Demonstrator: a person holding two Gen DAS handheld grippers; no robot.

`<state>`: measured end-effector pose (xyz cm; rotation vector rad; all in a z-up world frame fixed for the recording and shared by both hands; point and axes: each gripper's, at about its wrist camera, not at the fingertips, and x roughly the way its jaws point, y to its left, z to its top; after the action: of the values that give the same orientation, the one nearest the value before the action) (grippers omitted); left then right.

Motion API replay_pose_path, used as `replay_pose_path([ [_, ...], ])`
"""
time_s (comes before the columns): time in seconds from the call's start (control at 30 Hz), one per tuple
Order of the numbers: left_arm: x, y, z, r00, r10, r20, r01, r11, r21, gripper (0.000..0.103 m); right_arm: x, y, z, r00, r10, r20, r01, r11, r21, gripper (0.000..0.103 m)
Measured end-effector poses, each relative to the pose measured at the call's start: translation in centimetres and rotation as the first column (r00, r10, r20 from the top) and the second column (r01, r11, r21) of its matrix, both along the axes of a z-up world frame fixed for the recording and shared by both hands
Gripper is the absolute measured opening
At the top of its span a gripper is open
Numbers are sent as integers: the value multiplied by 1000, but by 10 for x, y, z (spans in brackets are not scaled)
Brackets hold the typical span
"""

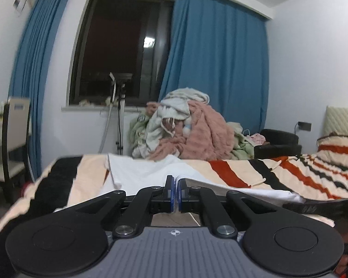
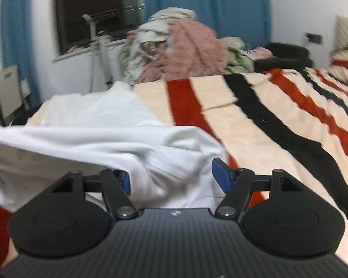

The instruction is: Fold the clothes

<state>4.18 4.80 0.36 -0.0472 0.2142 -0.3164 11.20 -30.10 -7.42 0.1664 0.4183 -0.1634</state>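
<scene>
A white garment (image 1: 146, 171) lies spread on the striped blanket (image 1: 243, 173) at the near end of the bed. My left gripper (image 1: 176, 185) is shut on a raised edge of it, and a thin white hem shows between the blue pads. In the right wrist view the same white garment (image 2: 92, 127) lies bunched in folds, with one part lifted at the left. My right gripper (image 2: 174, 176) stands open over these folds. Cloth lies between its blue pads (image 2: 220, 173), which do not press on it.
A heap of pink, green and cream clothes (image 1: 188, 127) is piled beyond the far side of the bed. A stand with a hose (image 1: 118, 115) is under the dark window. A chair (image 1: 14, 139) stands at the left and a black seat (image 1: 278, 141) at the back right.
</scene>
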Motion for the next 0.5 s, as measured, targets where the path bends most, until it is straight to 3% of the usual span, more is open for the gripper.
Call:
replay_pose_path([
  [0.07, 1, 4, 2, 1000, -10, -26, 10, 1000, -15, 4, -16, -1, 16, 991, -32, 130, 38, 998, -44, 73],
  [0.13, 1, 6, 3, 998, -26, -59, 25, 999, -24, 4, -36, 6, 33, 962, -34, 270, 70, 989, -127, 74],
  [0.23, 1, 10, 0, 994, -40, -100, 36, 999, -37, 5, -58, 20, 46, 915, 23, 403, 77, 970, -229, 74],
  [0.37, 5, 10, -7, 988, -64, -144, 59, 998, -37, 12, -68, 30, 46, 902, 80, 425, 56, 953, -297, 74],
  [0.43, 9, 7, -13, 983, -86, -163, 81, 996, -34, 22, -67, 29, 46, 902, 91, 423, 45, 952, -303, 74],
  [0.5, 11, 0, -18, 981, -94, -168, 95, 995, -4, 39, -65, 26, 49, 903, 92, 420, 42, 954, -298, 74],
])
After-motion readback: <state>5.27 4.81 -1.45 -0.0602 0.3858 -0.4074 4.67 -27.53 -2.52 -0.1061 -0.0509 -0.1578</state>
